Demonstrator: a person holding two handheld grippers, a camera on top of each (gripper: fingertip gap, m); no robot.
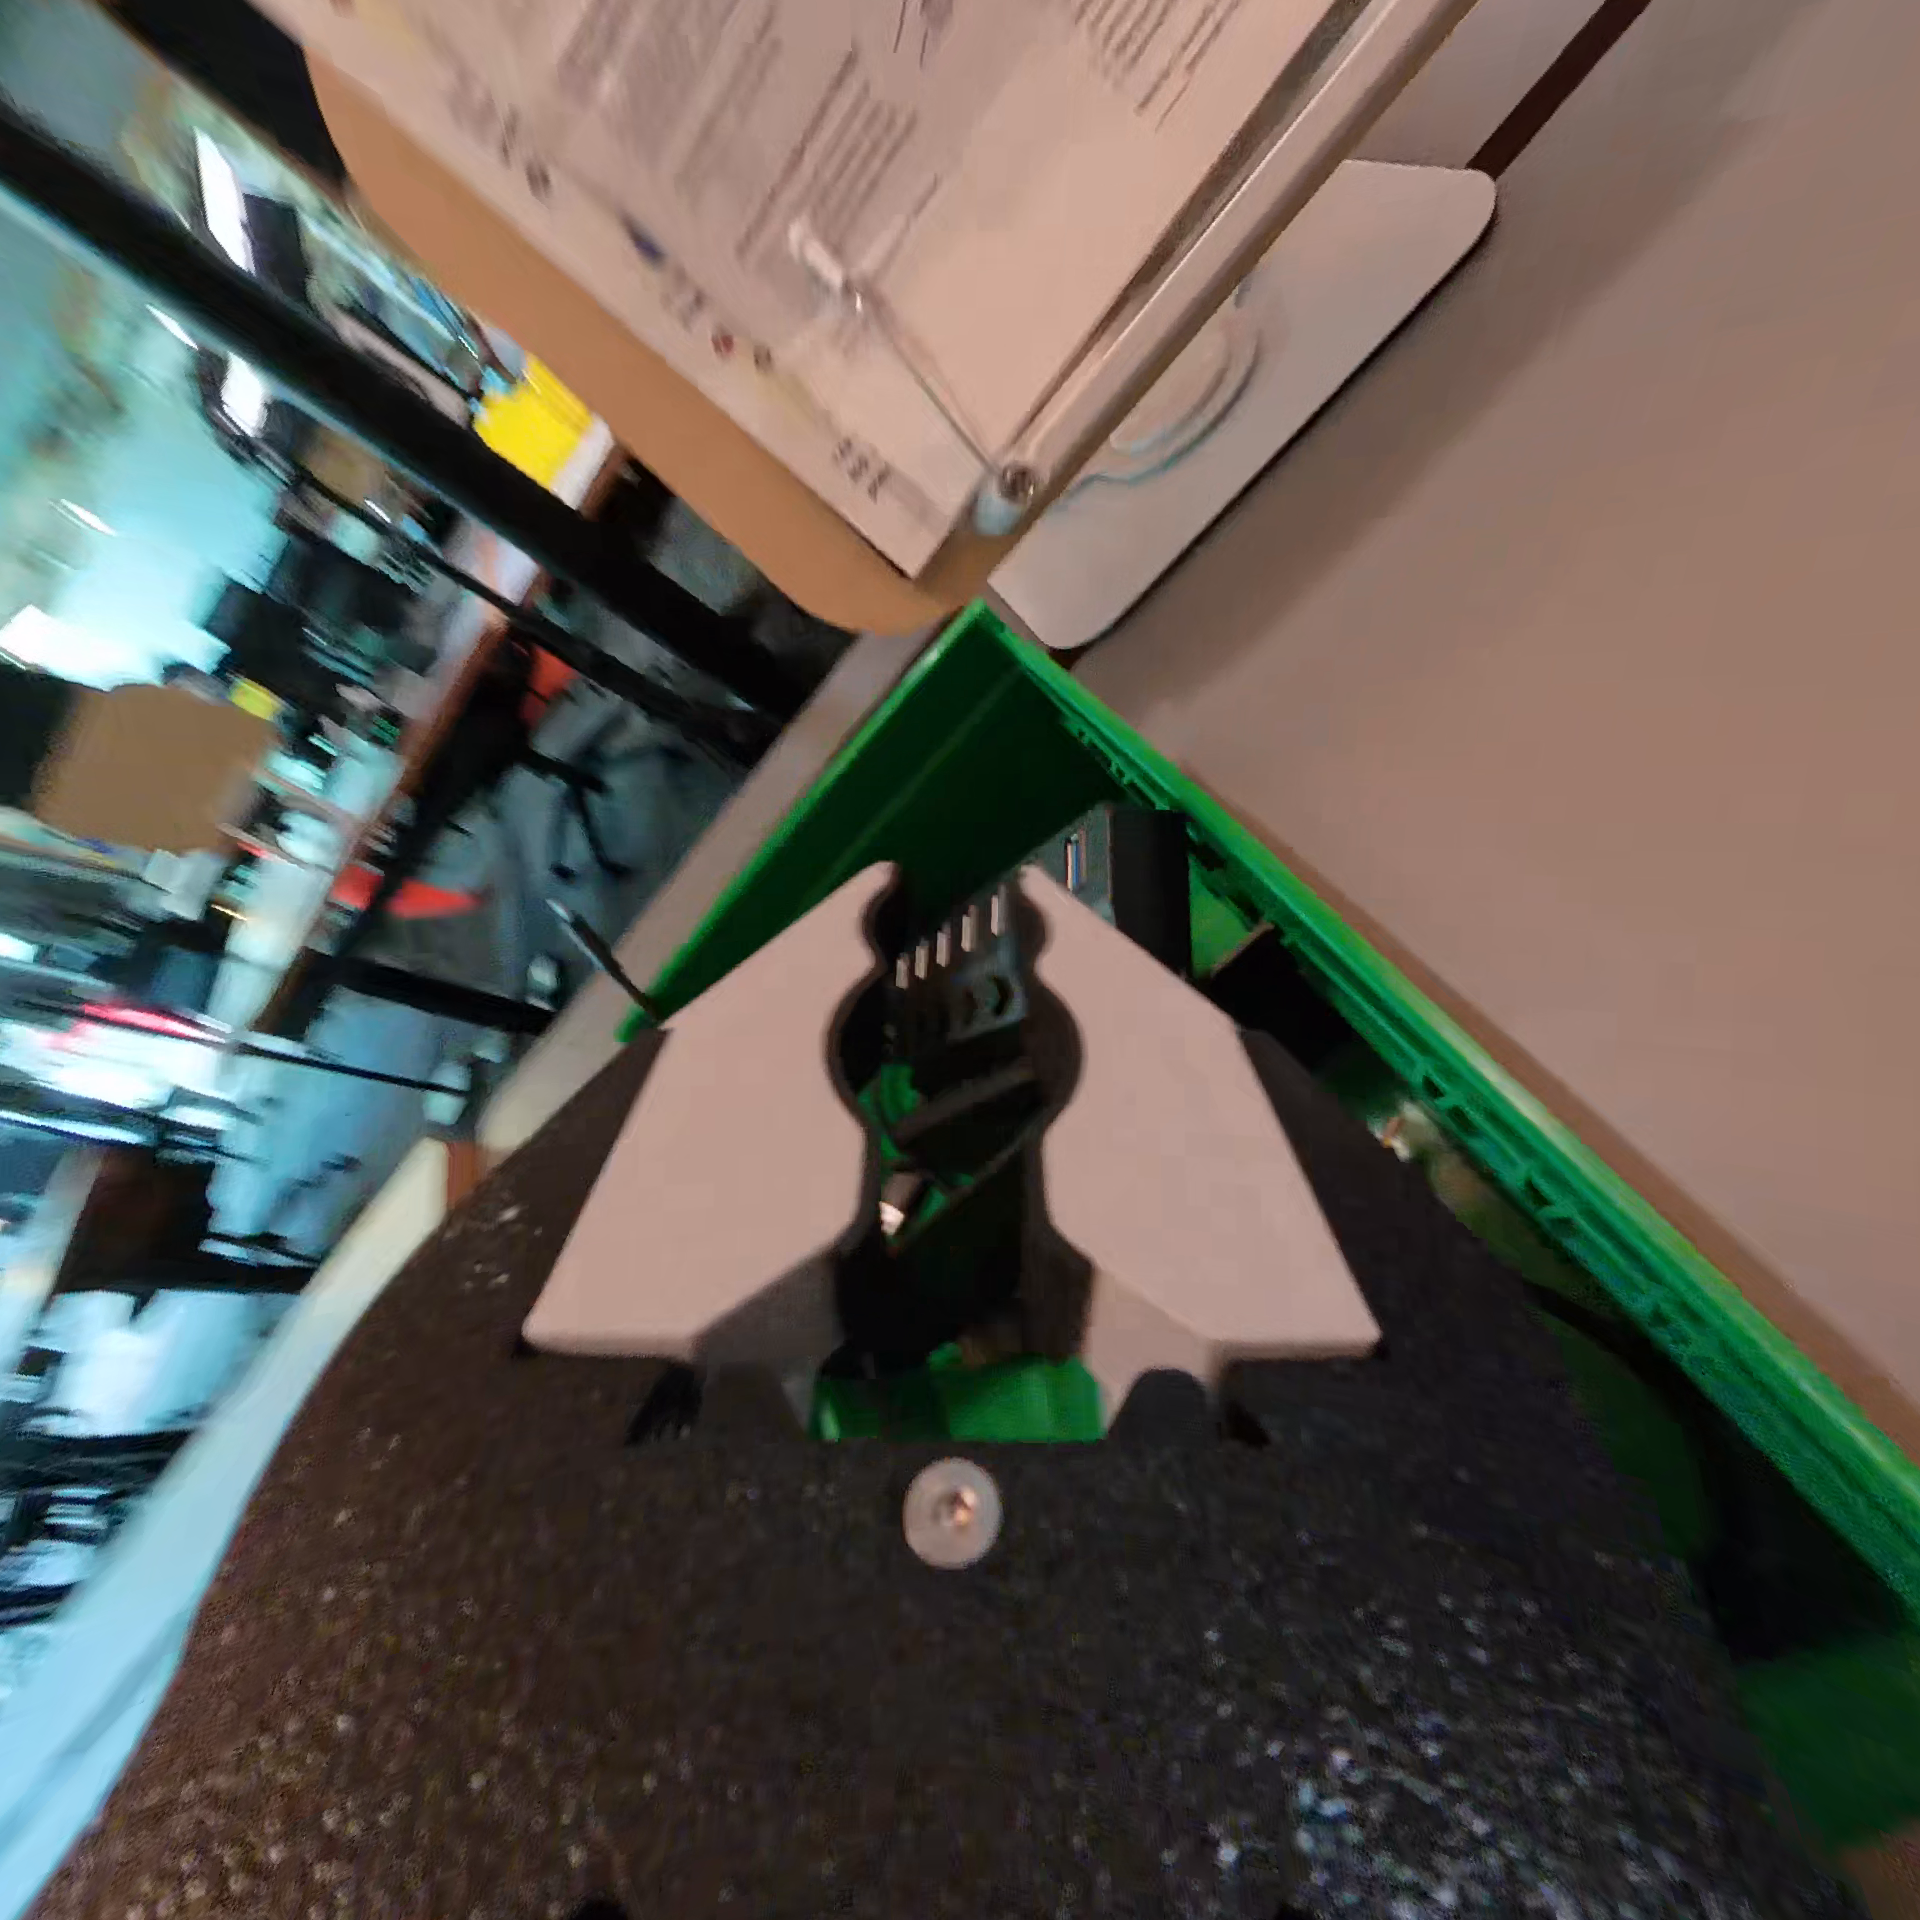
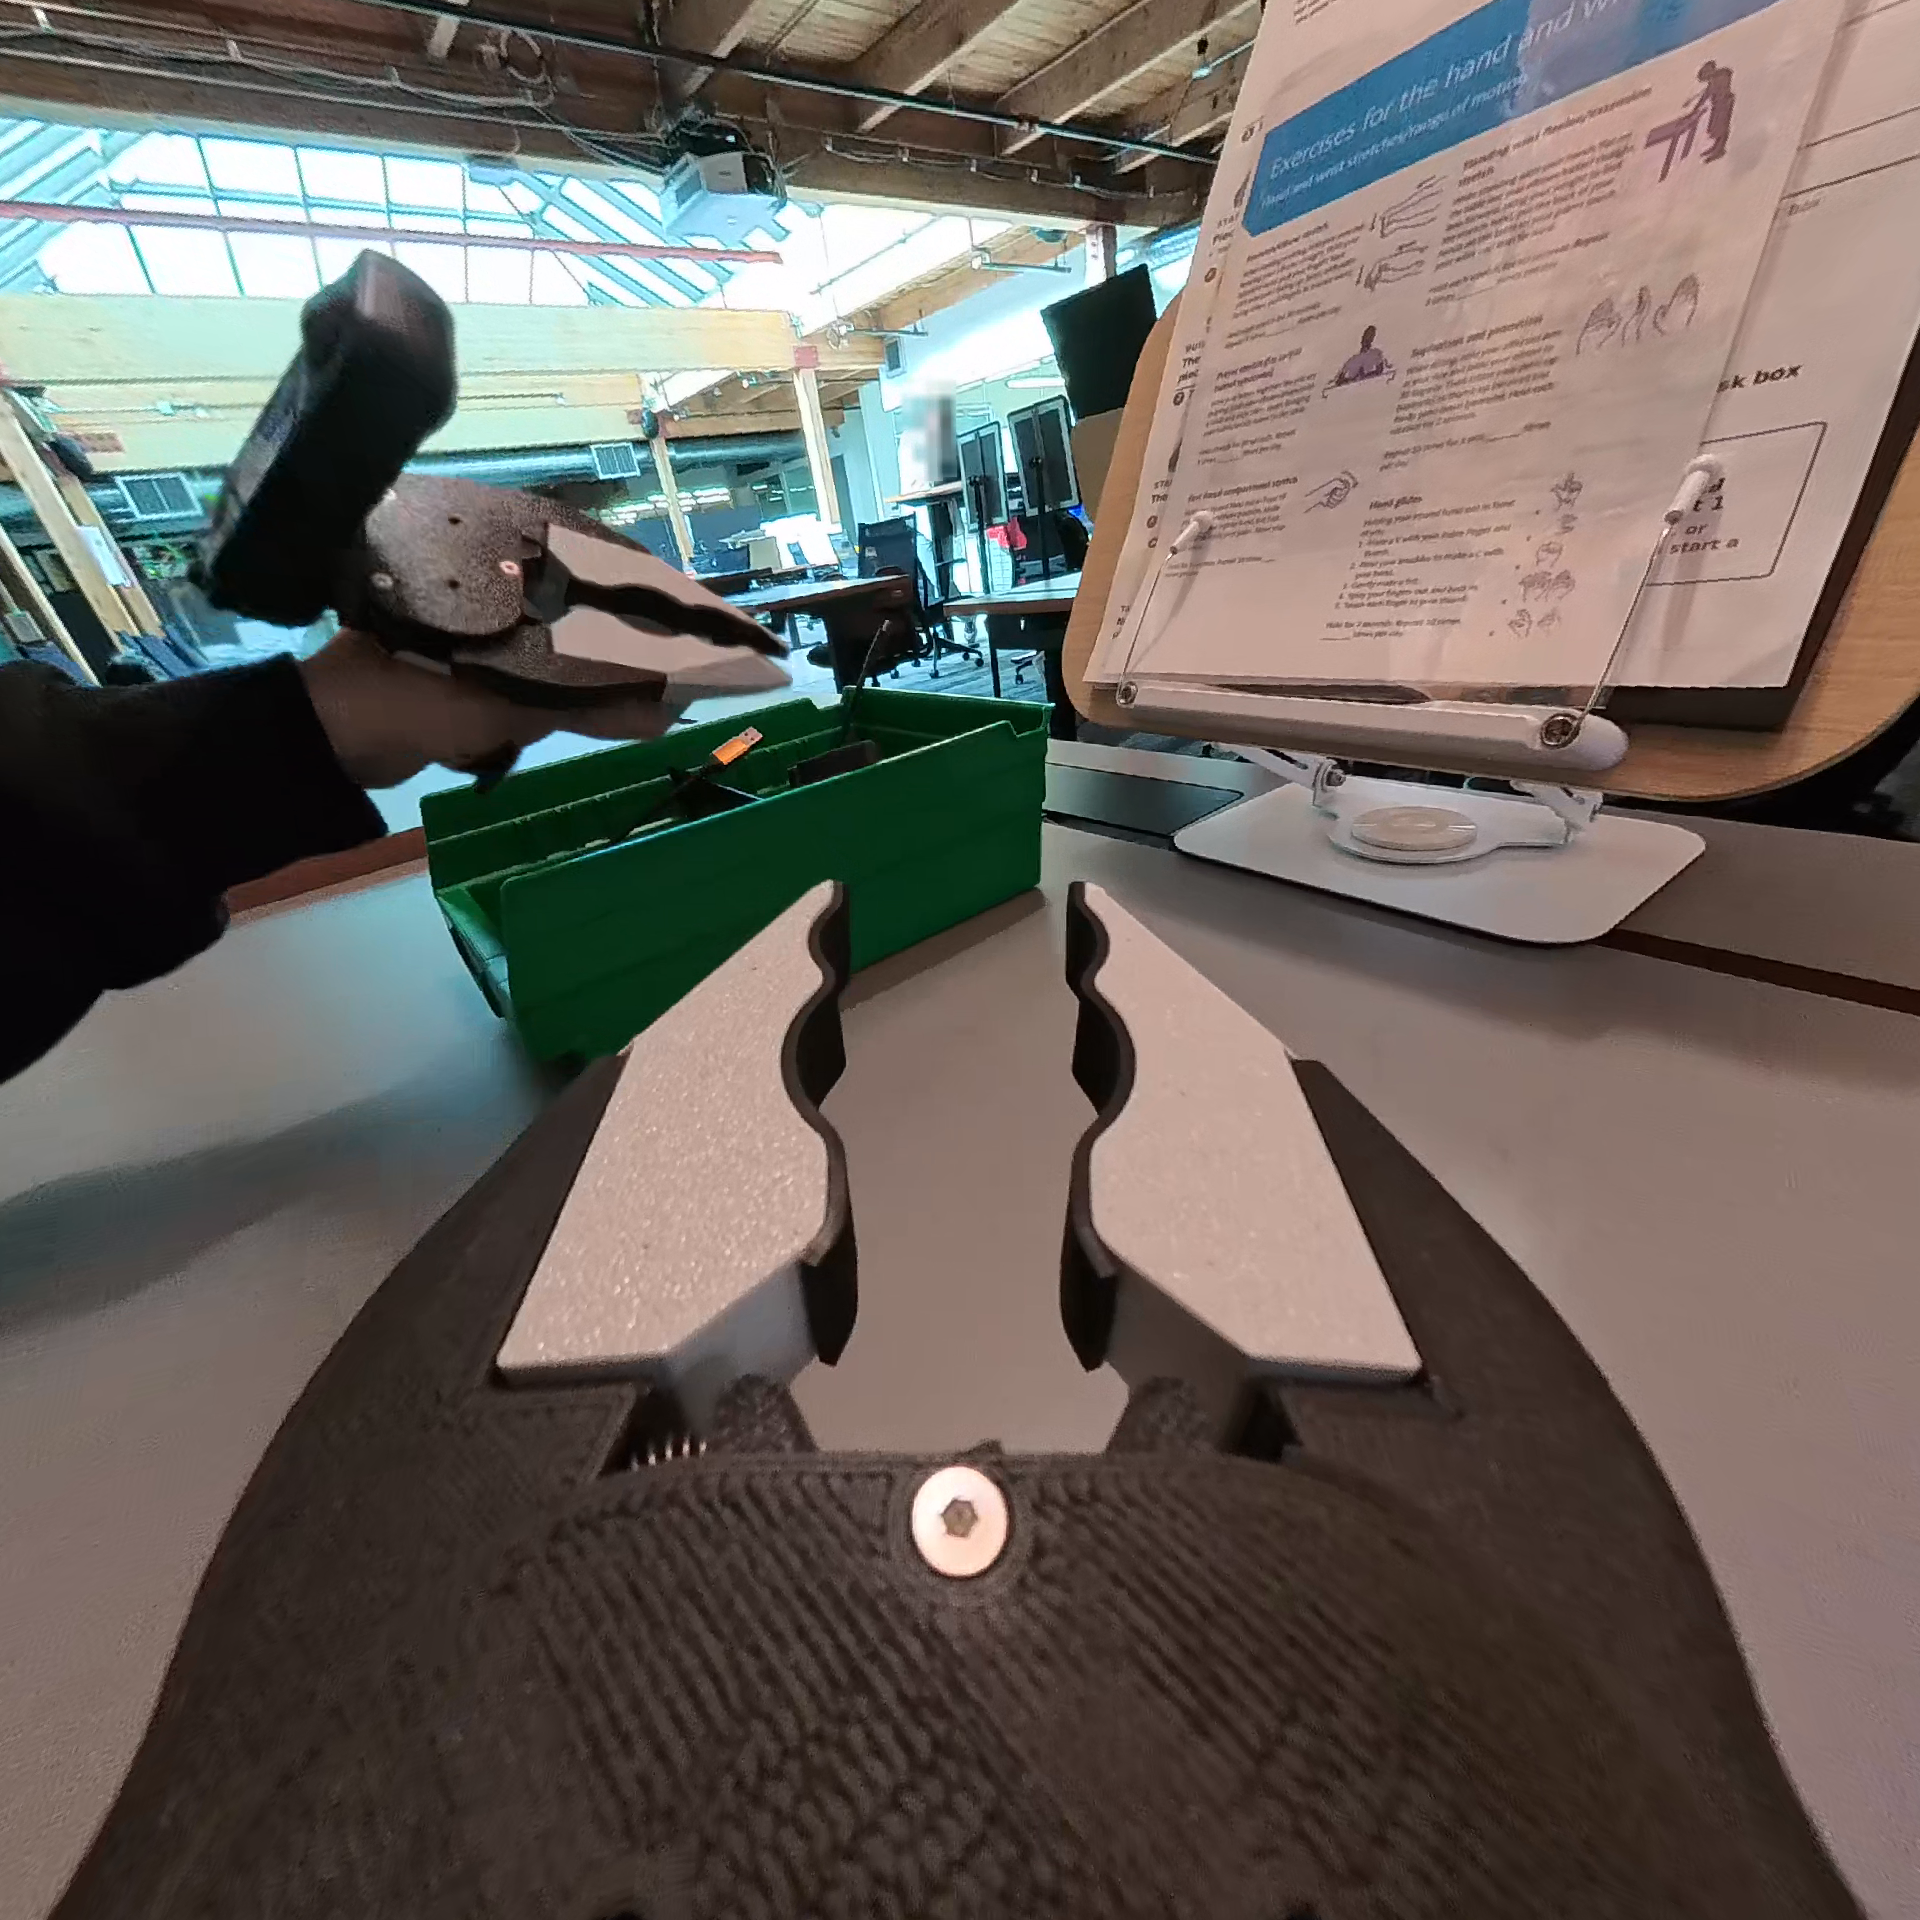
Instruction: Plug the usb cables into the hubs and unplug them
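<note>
A green bin point(image 2: 779, 862) stands on the grey table, and in the left wrist view its wall point(image 1: 935, 748) fills the middle. Inside lie a black hub point(image 2: 831, 764), black cables and a USB plug with an orange tip point(image 2: 740, 743). My left gripper point(image 1: 958, 878) is open and empty. It hovers tilted over the bin, with a black hub with a row of ports point(image 1: 961, 951) showing through the gap between its fingers. It also shows in the right wrist view point(image 2: 784, 660), held by a hand. My right gripper point(image 2: 956, 904) is open and empty, low over the table just in front of the bin.
A wooden document stand point(image 2: 1455, 416) holding printed sheets sits on a white base point(image 2: 1455, 862) right of the bin; it looms over the bin in the left wrist view point(image 1: 831, 260). A dark sleeve point(image 2: 156, 779) reaches in from the left. Open office space lies beyond the table.
</note>
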